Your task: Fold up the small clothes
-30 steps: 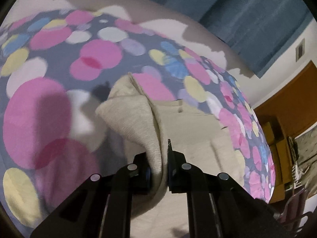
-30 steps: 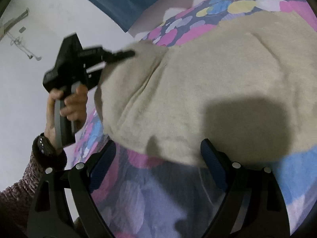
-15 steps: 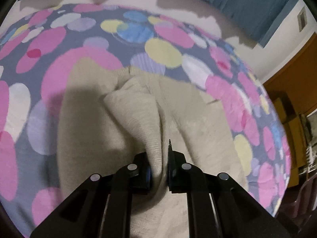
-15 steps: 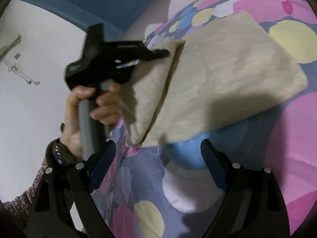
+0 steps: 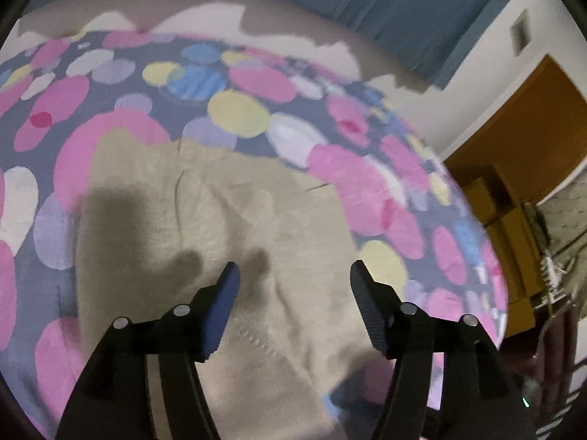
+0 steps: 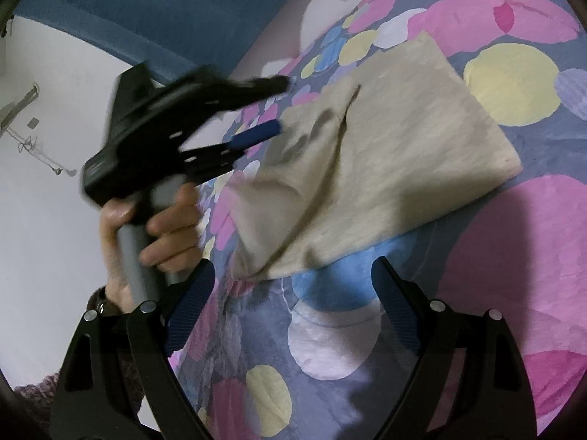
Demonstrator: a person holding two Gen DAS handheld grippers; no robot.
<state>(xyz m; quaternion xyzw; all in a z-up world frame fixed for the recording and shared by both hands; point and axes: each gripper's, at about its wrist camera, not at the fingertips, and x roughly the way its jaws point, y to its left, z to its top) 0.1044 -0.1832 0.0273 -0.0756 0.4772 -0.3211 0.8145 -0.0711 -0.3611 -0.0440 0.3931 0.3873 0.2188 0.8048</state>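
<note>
Both grippers were found with their jaws spread wide and nothing between them. One beige knitted garment [image 6: 385, 161] lay folded on the spotted bedspread [image 6: 513, 256], its upper layer doubled over and rumpled along the edge nearest the left gripper [image 6: 279, 106]. From the left wrist view, the left gripper [image 5: 293, 275] was positioned above the garment [image 5: 227, 220], its fingers [image 5: 223, 293] apart from the cloth and casting shadows onto it. From the right wrist view, the right gripper [image 6: 293, 275] was held over bare bedspread just beside the garment's near edge, not touching it. The person's left hand [image 6: 154, 227] was wrapped around the grey handle of the left tool, which was blurred in that view.
</note>
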